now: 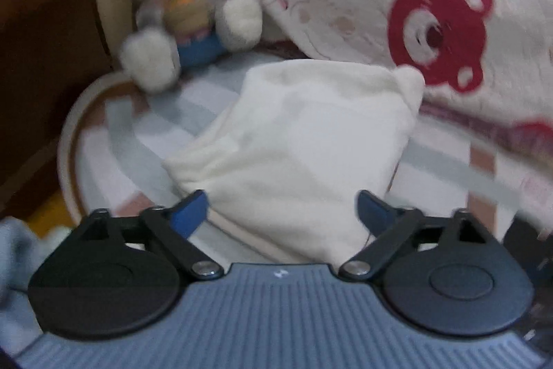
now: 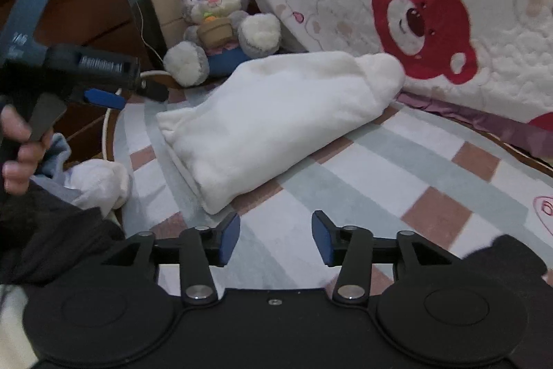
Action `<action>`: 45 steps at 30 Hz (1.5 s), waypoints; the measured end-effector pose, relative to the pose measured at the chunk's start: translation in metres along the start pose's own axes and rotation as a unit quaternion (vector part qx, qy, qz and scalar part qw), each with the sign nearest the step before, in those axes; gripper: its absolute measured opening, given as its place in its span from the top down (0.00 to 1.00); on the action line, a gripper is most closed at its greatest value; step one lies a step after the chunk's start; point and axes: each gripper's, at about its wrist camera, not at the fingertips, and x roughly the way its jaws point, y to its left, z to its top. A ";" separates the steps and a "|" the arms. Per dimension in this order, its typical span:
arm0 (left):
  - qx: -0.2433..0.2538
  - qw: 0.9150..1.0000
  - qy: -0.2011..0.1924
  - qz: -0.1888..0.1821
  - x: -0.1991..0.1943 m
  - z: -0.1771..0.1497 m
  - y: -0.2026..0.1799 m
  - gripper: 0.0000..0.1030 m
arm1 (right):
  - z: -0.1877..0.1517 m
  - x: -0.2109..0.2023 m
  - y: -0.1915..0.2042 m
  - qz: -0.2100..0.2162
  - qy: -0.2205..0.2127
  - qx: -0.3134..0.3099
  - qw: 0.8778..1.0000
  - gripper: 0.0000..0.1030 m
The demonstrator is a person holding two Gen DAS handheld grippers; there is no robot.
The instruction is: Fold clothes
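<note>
Both the left gripper [image 1: 281,208] and right gripper [image 2: 275,237] stand apart, empty; the loosely folded white fleece garment [image 2: 273,123] risks springing open unpressed

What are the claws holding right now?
Nothing. The left claw and the right claw are both open and empty. The white garment lies folded on the rug.

One folded white garment [image 2: 276,123]. One plush rabbit [image 2: 217,19]. One bear-print quilt [image 2: 432,6]. One checked rug [image 2: 397,182]. Two tools: left [image 1: 281,210], right [image 2: 275,237]. One hand [image 2: 17,147] visible.
</note>
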 end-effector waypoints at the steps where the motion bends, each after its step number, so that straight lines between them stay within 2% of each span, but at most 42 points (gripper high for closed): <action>1: 0.008 1.000 -0.001 0.005 -0.010 -0.005 -0.012 0.00 | -0.001 -0.007 -0.002 0.002 -0.004 0.008 1.000 0.47; 5: -0.004 1.000 0.021 -0.020 -0.037 -0.030 -0.043 0.00 | -0.009 -0.032 -0.014 0.001 -0.010 0.072 0.997 0.45; 8: -0.010 1.000 0.025 -0.012 -0.056 -0.051 -0.056 0.00 | -0.019 -0.051 -0.018 0.033 -0.016 0.101 0.994 0.45; 9: -0.009 1.000 0.023 -0.006 -0.062 -0.058 -0.060 0.00 | -0.024 -0.058 -0.017 0.033 -0.023 0.100 0.994 0.45; 14: 0.003 1.000 0.012 0.014 -0.095 -0.090 -0.067 0.00 | -0.045 -0.086 -0.004 -0.020 -0.049 0.059 0.997 0.45; 17: 0.005 1.000 0.012 0.017 -0.109 -0.104 -0.070 0.00 | -0.056 -0.101 0.003 -0.037 -0.061 0.039 0.997 0.45; 20: -0.001 1.000 0.007 0.003 -0.119 -0.117 -0.075 0.00 | -0.065 -0.116 0.009 -0.057 -0.066 0.014 0.996 0.45; 25: 0.020 1.000 0.012 0.018 -0.132 -0.130 -0.093 0.00 | -0.074 -0.142 0.018 -0.059 -0.084 0.001 0.995 0.44; 30: 0.007 1.000 0.005 0.007 -0.156 -0.139 -0.106 0.00 | -0.080 -0.168 0.023 -0.082 -0.103 -0.011 0.991 0.39; 34: 0.019 1.000 -0.004 -0.003 -0.170 -0.139 -0.116 0.00 | -0.077 -0.185 0.029 -0.095 -0.100 -0.015 0.990 0.35; 38: 0.044 0.999 -0.005 -0.006 -0.176 -0.137 -0.127 0.00 | -0.079 -0.194 0.038 -0.094 -0.101 -0.026 0.990 0.21; 45: 0.044 0.999 0.011 -0.019 -0.176 -0.142 -0.134 0.00 | -0.081 -0.197 0.031 -0.096 -0.105 0.012 0.990 0.17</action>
